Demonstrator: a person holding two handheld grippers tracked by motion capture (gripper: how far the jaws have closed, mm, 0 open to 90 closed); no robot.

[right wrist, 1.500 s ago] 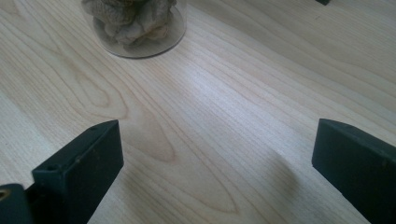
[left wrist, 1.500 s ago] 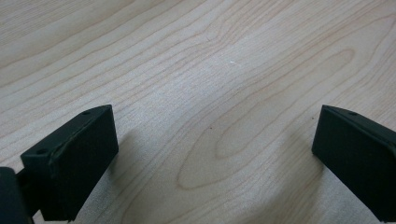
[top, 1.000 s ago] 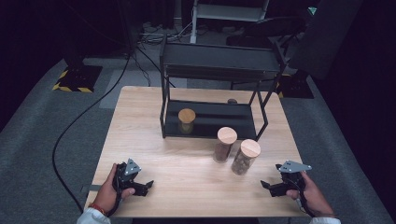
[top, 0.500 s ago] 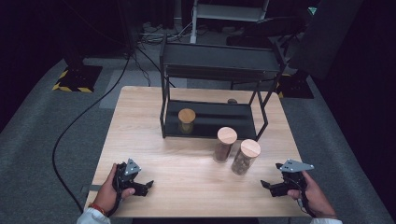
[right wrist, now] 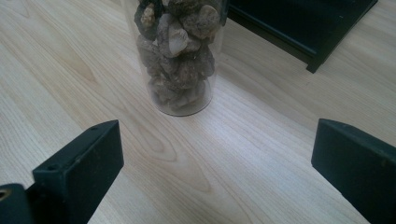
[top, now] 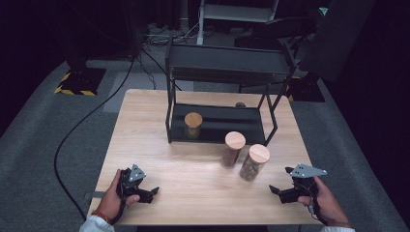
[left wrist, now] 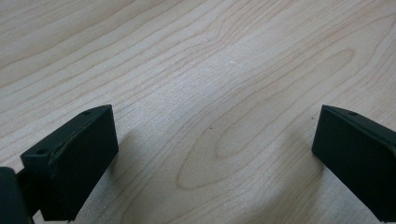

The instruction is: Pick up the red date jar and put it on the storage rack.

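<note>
Two clear jars with wooden lids stand on the wooden table [top: 145, 125] in front of a black two-tier rack [top: 220, 72]: one jar [top: 232, 150] nearer the rack, the other jar [top: 254, 163] to its right, filled with brown lumps [right wrist: 177, 51]. A third lidded jar [top: 193, 124] sits on the rack's lower shelf. My left gripper [top: 153, 193] rests open at the table's front left, bare wood [left wrist: 215, 116] between its jaws. My right gripper [top: 274, 191] rests open at the front right, pointing toward the nearer jar, apart from it.
A small dark object [top: 240, 104] lies at the back of the rack's lower shelf. A black cable [top: 82, 125] runs over the grey carpet left of the table. Dark equipment stands behind the table.
</note>
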